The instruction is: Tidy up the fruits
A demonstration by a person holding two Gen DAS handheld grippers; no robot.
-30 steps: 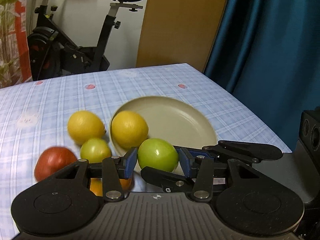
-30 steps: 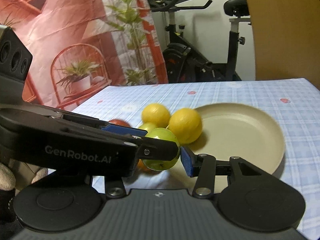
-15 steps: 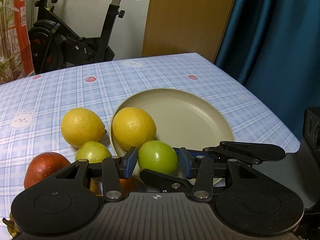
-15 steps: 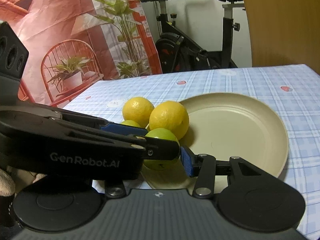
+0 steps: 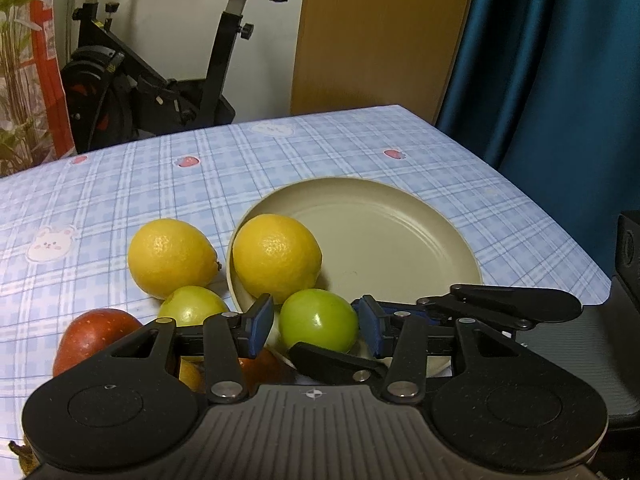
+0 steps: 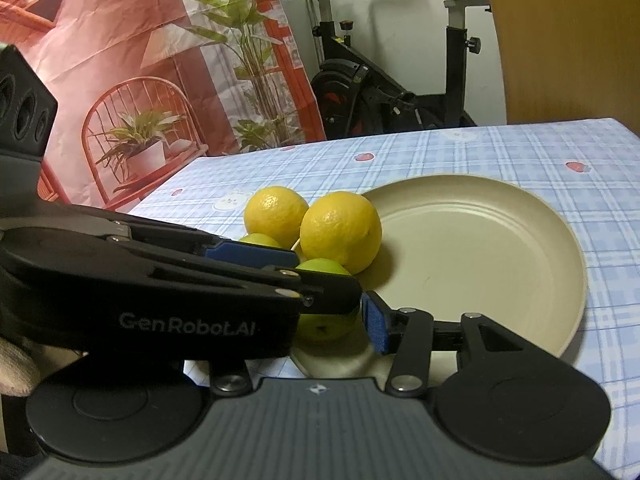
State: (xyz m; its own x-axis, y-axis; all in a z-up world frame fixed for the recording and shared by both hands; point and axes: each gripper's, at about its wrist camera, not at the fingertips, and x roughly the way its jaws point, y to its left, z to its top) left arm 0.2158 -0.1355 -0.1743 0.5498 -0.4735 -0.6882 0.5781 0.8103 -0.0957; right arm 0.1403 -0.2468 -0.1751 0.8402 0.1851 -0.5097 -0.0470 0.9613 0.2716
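A green lime [image 5: 318, 320] rests at the near rim of a beige plate [image 5: 400, 236], between the blue pads of my left gripper [image 5: 316, 323]. The pads stand a little apart from it, so the left gripper is open. A yellow lemon [image 5: 277, 257] lies in the plate's left side. A second lemon [image 5: 170, 257], a yellow-green lime [image 5: 191, 306], a red apple [image 5: 94, 334] and an orange fruit [image 5: 260, 366] lie on the table to the left. My right gripper [image 6: 344, 308] is open beside the lime [image 6: 326, 322]; its left finger is hidden behind the left gripper's body.
The table [image 5: 120, 184] has a blue checked cloth; its right edge falls off by a blue curtain [image 5: 560, 80]. An exercise bike [image 5: 160, 80] stands behind the table. The right gripper's finger [image 5: 516, 304] crosses the plate's near rim in the left wrist view.
Both grippers have moved forward and down toward the plate. The green lime went from held in the left gripper's pads to resting on the plate, and the pads opened slightly.
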